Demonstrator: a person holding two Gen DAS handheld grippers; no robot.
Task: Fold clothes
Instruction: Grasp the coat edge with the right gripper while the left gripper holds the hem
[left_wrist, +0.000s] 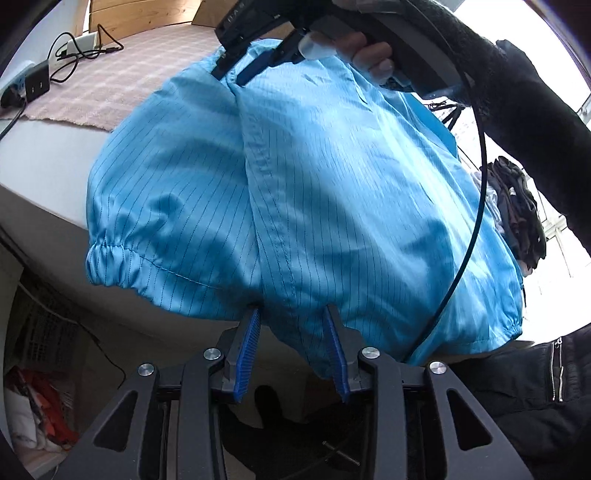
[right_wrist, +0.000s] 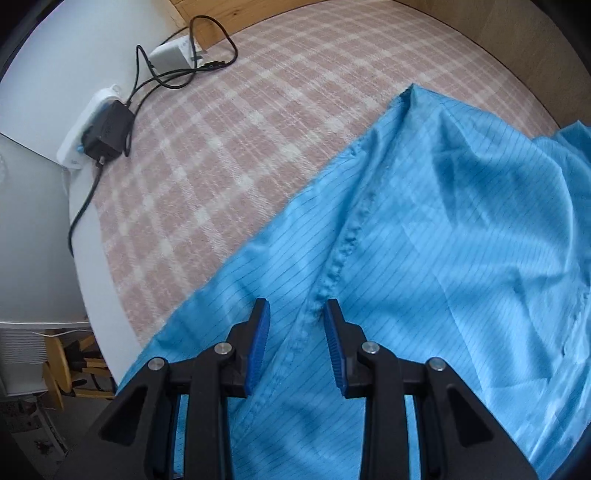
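A light blue pinstriped garment (left_wrist: 295, 192) with elastic cuffs hangs over the near edge of the white table (left_wrist: 40, 184). My left gripper (left_wrist: 291, 314) is open at its lower hem, the blue pads on either side of a seam. My right gripper (left_wrist: 251, 62) shows at the top of the left wrist view, down on the garment's far end. In the right wrist view the right gripper (right_wrist: 295, 310) is open, its pads straddling a puckered seam of the garment (right_wrist: 424, 240), which lies on the pink plaid cloth (right_wrist: 229, 147).
A white power strip with a black adapter (right_wrist: 99, 125), a white charger (right_wrist: 173, 55) and black cables lie at the table's far left. A dark pile of clothes (left_wrist: 517, 206) sits at the right. A crate with red and white items (left_wrist: 40, 406) stands below the table.
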